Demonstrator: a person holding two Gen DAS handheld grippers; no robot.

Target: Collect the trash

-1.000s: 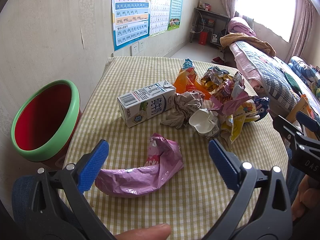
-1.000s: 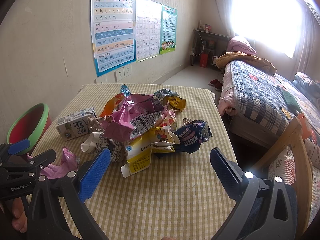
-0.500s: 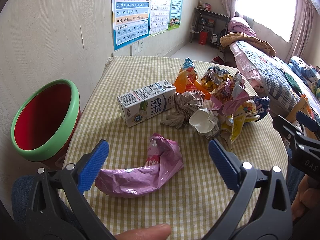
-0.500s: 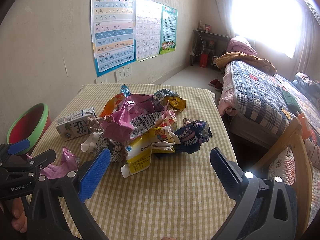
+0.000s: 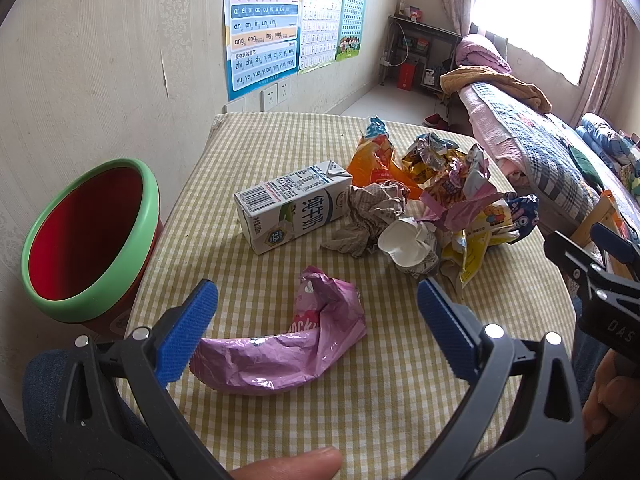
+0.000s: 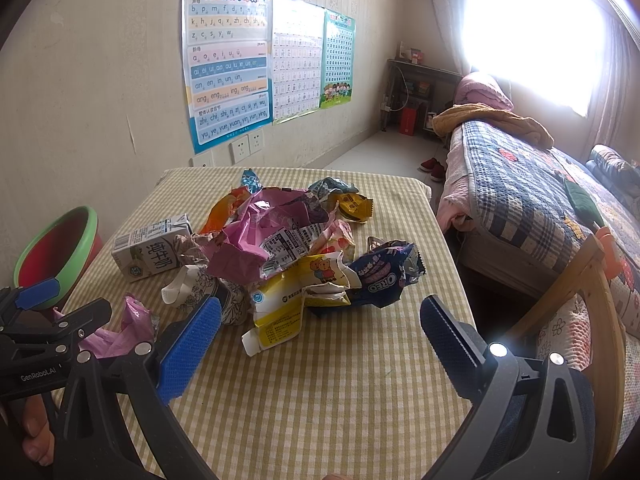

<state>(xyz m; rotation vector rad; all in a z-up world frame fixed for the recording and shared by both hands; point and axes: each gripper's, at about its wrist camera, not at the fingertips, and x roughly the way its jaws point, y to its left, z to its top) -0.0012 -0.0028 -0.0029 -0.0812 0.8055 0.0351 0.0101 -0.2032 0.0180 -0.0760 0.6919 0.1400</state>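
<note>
- Left hand-held gripper [image 5: 316, 320]: jaws spread wide and empty, poised over the pink wrapper [image 5: 280, 356], which lies flat on the tabletop [image 5: 380, 412] between the blue pads, untouched.
- Right hand-held gripper [image 6: 320, 344]: jaws likewise spread, holding nothing, facing the main heap.
- Bin [image 5: 88, 236]: red inside, green rim, standing just off the tabletop's left edge; the visible part of its interior shows no trash.
- Trash still on the tabletop: milk carton [image 5: 294, 206], crumpled paper [image 5: 372, 216], white cup [image 5: 408, 244], yellow pouch [image 6: 296, 304], Oreo wrapper [image 6: 380, 276], and further foil wrappers piled together.
- Judged progress: collection appears barely begun; every visible item remains to be lifted and dropped into the bin, the pink wrapper likely first.
</note>
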